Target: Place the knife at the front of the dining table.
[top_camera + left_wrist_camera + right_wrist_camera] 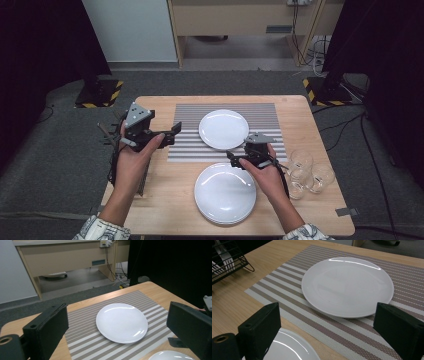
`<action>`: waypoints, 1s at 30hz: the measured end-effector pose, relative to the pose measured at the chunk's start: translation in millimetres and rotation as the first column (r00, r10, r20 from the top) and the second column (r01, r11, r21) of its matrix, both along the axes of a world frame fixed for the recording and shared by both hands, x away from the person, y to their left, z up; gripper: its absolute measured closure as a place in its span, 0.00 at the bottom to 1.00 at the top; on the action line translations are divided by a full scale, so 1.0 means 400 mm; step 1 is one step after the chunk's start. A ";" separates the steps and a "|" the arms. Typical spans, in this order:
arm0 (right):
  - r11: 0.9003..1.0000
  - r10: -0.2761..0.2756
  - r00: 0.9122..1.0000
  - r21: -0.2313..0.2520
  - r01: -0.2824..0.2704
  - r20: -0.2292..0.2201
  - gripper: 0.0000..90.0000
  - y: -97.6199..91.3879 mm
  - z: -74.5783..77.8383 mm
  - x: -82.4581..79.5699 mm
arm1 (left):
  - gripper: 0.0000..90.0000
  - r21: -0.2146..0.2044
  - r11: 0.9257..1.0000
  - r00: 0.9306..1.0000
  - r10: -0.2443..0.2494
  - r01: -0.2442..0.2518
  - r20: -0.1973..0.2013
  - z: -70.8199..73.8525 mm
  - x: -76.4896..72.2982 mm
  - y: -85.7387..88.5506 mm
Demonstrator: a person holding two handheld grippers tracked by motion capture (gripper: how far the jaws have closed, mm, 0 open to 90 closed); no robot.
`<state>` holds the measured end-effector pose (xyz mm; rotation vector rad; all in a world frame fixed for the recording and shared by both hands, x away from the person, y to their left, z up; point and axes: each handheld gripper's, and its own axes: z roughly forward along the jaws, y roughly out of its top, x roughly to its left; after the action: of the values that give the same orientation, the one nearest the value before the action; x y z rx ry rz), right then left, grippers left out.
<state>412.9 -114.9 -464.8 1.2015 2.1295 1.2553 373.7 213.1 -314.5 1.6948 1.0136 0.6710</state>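
A white plate [223,129] [122,322] [347,286] lies on a striped placemat [185,145] at the middle of the wooden table. A second white plate [225,192] [289,347], seemingly on top of a stack, sits near the front edge. My left gripper [172,134] [117,312] is held above the table's left side, open and empty, its jaws pointed toward the mat plate. My right gripper [231,160] [328,311] hovers between the two plates, open and empty, over the far rim of the front plate.
Several clear glasses [306,172] stand at the table's right edge. A black wire rack [107,135] [227,260] with cutlery sits at the left edge. Bare wood [300,115] shows to the right of the mat. Wooden furniture and cables lie beyond the table.
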 end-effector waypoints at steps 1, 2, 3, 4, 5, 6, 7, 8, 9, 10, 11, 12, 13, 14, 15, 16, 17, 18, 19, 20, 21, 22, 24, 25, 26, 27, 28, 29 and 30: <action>1.000 -0.001 1.000 -0.001 0.001 -0.002 0.08 0.000 -0.001 0.000 | 0.04 -0.001 1.000 1.000 0.004 -0.004 0.000 0.002 0.001 0.006; 1.000 -0.002 1.000 -0.002 0.002 -0.002 0.08 -0.001 -0.002 0.001 | 0.04 -0.005 1.000 1.000 0.010 -0.010 0.001 0.003 0.001 0.012; 1.000 -0.002 1.000 -0.002 0.002 -0.004 0.08 -0.001 -0.002 0.001 | 0.04 -0.002 1.000 1.000 0.016 -0.016 0.001 0.005 0.002 0.022; 1.000 -0.002 1.000 -0.002 0.002 -0.006 0.08 -0.001 -0.004 0.001 | 0.04 0.000 1.000 1.000 0.020 -0.020 0.000 0.006 0.002 0.027; 1.000 -0.003 1.000 -0.001 0.003 -0.006 0.08 -0.001 -0.004 0.001 | 0.04 0.001 1.000 1.000 0.027 -0.027 0.000 0.007 0.002 0.037; 1.000 -0.002 1.000 -0.003 0.002 -0.008 0.08 -0.001 -0.005 0.001 | 0.04 0.002 0.999 0.999 0.033 -0.033 0.000 0.009 0.002 0.045; 1.000 -0.002 1.000 -0.004 0.002 -0.007 0.08 0.000 -0.005 0.000 | 0.04 0.003 0.999 0.999 0.038 -0.038 0.000 0.009 0.002 0.051; 1.000 -0.002 1.000 -0.004 0.002 -0.008 0.08 0.000 -0.005 0.000 | 0.04 0.002 0.999 0.999 0.042 -0.042 -0.001 0.011 0.002 0.060; 1.000 -0.001 1.000 -0.005 0.001 -0.008 0.08 0.001 -0.006 0.000 | 0.04 0.002 0.999 0.999 0.046 -0.046 -0.001 0.011 0.002 0.069; 1.000 -0.001 1.000 -0.007 0.001 -0.009 0.08 0.001 -0.007 0.000 | 0.04 0.002 0.999 0.999 0.051 -0.051 -0.003 0.012 0.002 0.078; 1.000 0.000 1.000 -0.008 0.000 -0.010 0.08 0.001 -0.007 0.000 | 0.04 0.003 0.998 0.998 0.057 -0.057 -0.004 0.012 0.003 0.087; 1.000 0.001 1.000 -0.009 -0.001 -0.010 0.08 0.002 -0.008 0.000 | 0.04 0.001 0.998 0.998 0.066 -0.066 -0.006 0.013 0.003 0.100; 1.000 0.003 1.000 -0.011 -0.003 -0.011 0.08 0.002 -0.009 0.000 | 0.04 0.000 0.997 0.997 0.073 -0.073 -0.005 0.013 0.004 0.108; 1.000 0.004 1.000 -0.011 -0.004 -0.013 0.08 0.002 -0.009 0.000 | 0.04 -0.003 0.996 0.996 0.084 -0.084 -0.002 0.014 0.004 0.119; 1.000 0.002 1.000 -0.010 -0.003 -0.013 0.08 0.002 -0.009 0.000 | 0.05 -0.005 0.996 0.996 0.093 -0.093 0.000 0.015 0.004 0.130; 1.000 0.002 1.000 -0.009 -0.002 -0.014 0.08 0.002 -0.009 0.001 | 0.05 -0.013 0.995 0.995 0.099 -0.099 -0.001 0.017 0.005 0.141; 1.000 0.002 1.000 -0.009 -0.002 -0.014 0.08 0.002 -0.009 0.001 | 0.05 -0.024 0.994 0.995 0.105 -0.105 -0.002 0.020 0.006 0.153; 1.000 0.003 1.000 -0.010 -0.003 -0.015 0.08 0.001 -0.009 0.001 | 0.05 -0.029 0.993 0.994 0.112 -0.112 -0.002 0.022 0.006 0.163; 1.000 0.003 1.000 -0.010 -0.003 -0.015 0.08 0.001 -0.009 0.000 | 0.05 -0.028 0.992 0.993 0.122 -0.122 0.002 0.025 0.006 0.173; 1.000 0.002 1.000 -0.008 -0.002 -0.013 0.08 0.001 -0.009 0.000 | 0.05 -0.029 0.991 0.992 0.127 -0.127 0.001 0.028 0.005 0.181; 1.000 0.002 1.000 -0.007 -0.002 -0.013 0.08 0.001 -0.009 0.000 | 0.05 -0.033 0.991 0.992 0.129 -0.129 0.001 0.032 0.005 0.190; 1.000 0.002 1.000 -0.006 -0.002 -0.013 0.08 0.001 -0.009 0.000 | 0.05 -0.034 0.991 0.991 0.133 -0.133 0.003 0.035 0.004 0.199; 1.000 0.005 1.000 -0.009 -0.005 -0.015 0.08 0.001 -0.009 0.000 | 0.05 -0.044 0.987 0.988 0.153 -0.152 0.007 0.040 0.004 0.219; 1.000 0.006 1.000 -0.008 -0.006 -0.015 0.08 0.002 -0.009 0.000 | 0.05 -0.048 0.986 0.987 0.158 -0.157 0.007 0.042 0.004 0.226; 1.000 0.006 1.000 -0.009 -0.006 -0.015 0.08 0.002 -0.009 0.000 | 0.05 -0.054 0.984 0.986 0.169 -0.168 0.009 0.044 0.003 0.238; 1.000 0.007 1.000 -0.009 -0.007 -0.016 0.08 0.003 -0.009 0.000 | 0.05 -0.056 0.983 0.985 0.174 -0.174 0.010 0.045 0.002 0.247; 1.000 0.007 1.000 -0.009 -0.008 -0.017 0.08 0.003 -0.010 -0.001 | 0.05 -0.059 0.982 0.984 0.179 -0.178 0.010 0.046 0.001 0.253; 1.000 0.009 1.000 -0.011 -0.009 -0.015 0.08 0.003 -0.010 0.000 | 0.05 -0.063 0.981 0.983 0.184 -0.183 0.010 0.047 0.000 0.260; 1.000 0.010 1.000 -0.011 -0.010 -0.017 0.08 0.004 -0.011 0.000 | 0.05 -0.064 0.980 0.982 0.189 -0.188 0.012 0.048 -0.002 0.267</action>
<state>412.8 -113.3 -469.2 1.2031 2.1540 1.2406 373.0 319.9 -295.3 1.5481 1.1807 0.7678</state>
